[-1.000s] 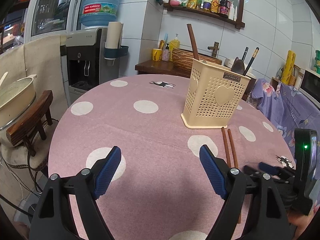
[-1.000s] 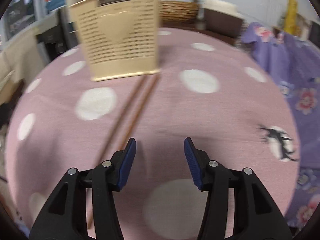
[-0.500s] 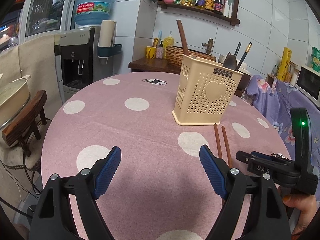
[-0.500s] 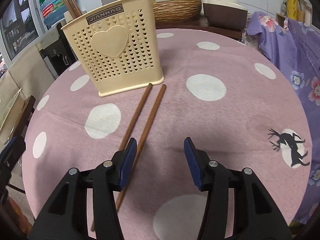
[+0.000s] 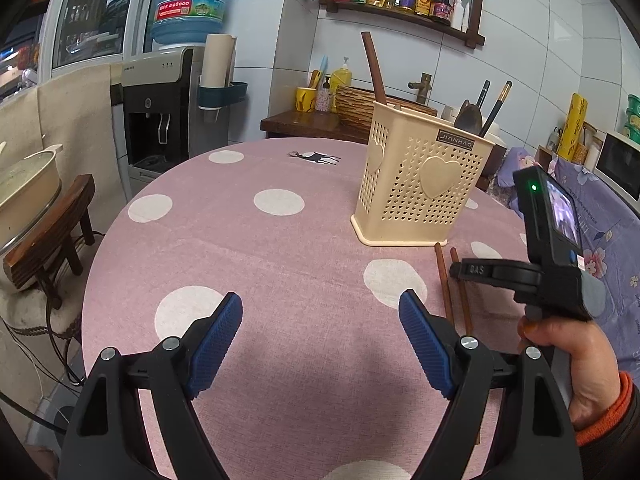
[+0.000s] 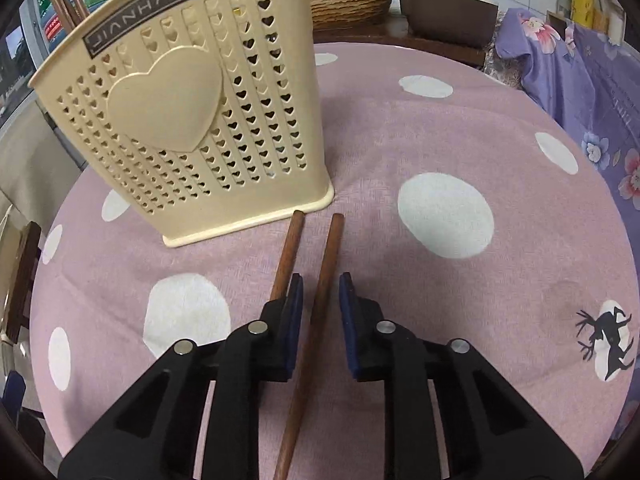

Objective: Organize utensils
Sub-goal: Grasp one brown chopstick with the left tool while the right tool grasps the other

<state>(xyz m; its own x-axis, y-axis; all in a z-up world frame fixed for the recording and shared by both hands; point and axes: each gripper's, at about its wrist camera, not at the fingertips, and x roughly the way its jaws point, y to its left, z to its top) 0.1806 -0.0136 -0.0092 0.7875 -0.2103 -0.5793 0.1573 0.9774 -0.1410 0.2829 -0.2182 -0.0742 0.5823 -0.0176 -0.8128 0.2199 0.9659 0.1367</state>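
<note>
Right gripper (image 6: 319, 306), jaws closing around the right-hand chopstick (image 6: 320, 304), pads seemingly not yet touching; left gripper (image 5: 320, 332) spread wide above the table (image 5: 280, 264).

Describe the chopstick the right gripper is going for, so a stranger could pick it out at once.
On the pink dotted tablecloth, a cream utensil holder stands with two brown chopsticks before it. Take the right chopstick: it runs between the closing jaws of the right gripper, while its twin lies outside them.
</note>
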